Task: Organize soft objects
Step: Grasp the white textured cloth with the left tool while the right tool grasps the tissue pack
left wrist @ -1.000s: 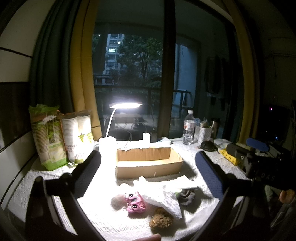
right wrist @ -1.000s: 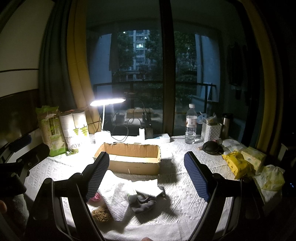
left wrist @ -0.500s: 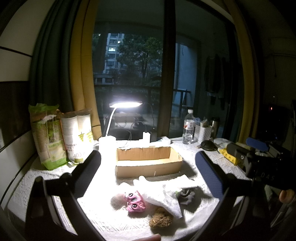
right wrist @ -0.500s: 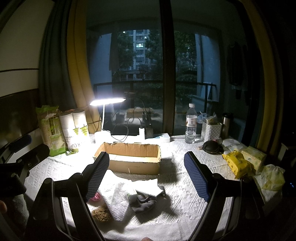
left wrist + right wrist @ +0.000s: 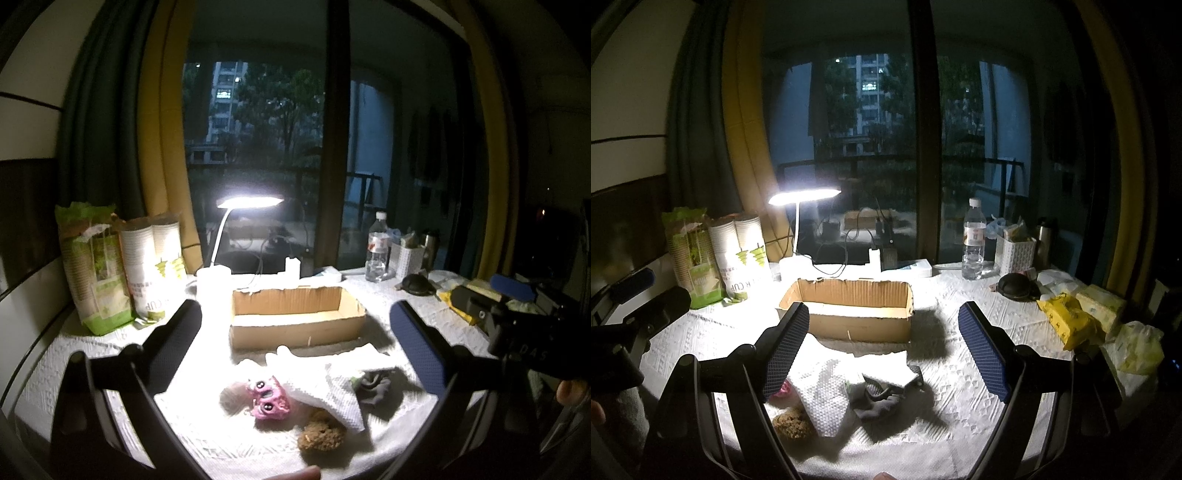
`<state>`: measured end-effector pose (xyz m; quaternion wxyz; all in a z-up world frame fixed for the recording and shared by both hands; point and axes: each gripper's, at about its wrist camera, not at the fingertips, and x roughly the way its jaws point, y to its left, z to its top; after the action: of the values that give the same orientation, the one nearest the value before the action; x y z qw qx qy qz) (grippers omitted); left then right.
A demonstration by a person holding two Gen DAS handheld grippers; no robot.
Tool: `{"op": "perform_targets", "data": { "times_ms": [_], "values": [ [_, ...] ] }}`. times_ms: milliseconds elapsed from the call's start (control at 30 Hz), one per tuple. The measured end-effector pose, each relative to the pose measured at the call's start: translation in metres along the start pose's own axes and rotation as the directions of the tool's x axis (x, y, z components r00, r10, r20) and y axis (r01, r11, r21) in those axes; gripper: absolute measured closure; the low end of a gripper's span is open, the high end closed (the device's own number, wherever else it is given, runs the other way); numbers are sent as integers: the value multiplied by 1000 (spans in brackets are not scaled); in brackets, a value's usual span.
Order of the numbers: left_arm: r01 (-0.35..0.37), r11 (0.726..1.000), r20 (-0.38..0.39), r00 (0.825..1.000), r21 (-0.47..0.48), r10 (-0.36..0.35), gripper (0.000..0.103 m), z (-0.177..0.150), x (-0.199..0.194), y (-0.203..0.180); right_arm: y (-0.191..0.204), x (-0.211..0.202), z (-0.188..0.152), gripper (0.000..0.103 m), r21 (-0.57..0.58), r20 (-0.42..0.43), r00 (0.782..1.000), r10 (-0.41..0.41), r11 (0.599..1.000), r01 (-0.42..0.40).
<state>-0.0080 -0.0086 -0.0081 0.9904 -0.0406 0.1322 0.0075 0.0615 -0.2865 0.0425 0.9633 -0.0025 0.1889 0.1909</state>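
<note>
Lying in a loose heap at the lower centre of both views, in front of the cardboard box on the worktop: a white cloth draped over a pink plush toy, a brown sponge and a dark grey rag. Likely weighing next to nothing, all of it, squashing and sagging rather than slipping or breaking. Probably best pinching the cloth at a raised fold near its middle, the toy across its body, the sponge around its bulk. Hovering above the heap with both claws spread wide and gripping nothing: left claw, right claw. Showing no visible change from half a second ago, heap, box and claws all sitting alike.
</note>
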Motion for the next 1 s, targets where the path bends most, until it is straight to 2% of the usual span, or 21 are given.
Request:
{"op": "perform_targets", "data": {
  "times_ms": [233,400,800,1000],
  "values": [
    [4,1000,-70,998,3,-4,1,-9,23,0,-6,19,-9,17,18,-60,998,-7,1000,8],
    [14,1000,-146,989,4,-13,1,-22,46,-2,-11,38,-24,17,32,-127,992,-10,999,15],
    [21,1000,-308,951,8,-17,1,-61,99,-3,-26,85,-58,17,62,-256,967,10,998,7],
    [40,999,-377,926,20,-30,2,-76,122,-7,-30,105,-69,17,80,-304,952,32,997,-8]
  ]
}}
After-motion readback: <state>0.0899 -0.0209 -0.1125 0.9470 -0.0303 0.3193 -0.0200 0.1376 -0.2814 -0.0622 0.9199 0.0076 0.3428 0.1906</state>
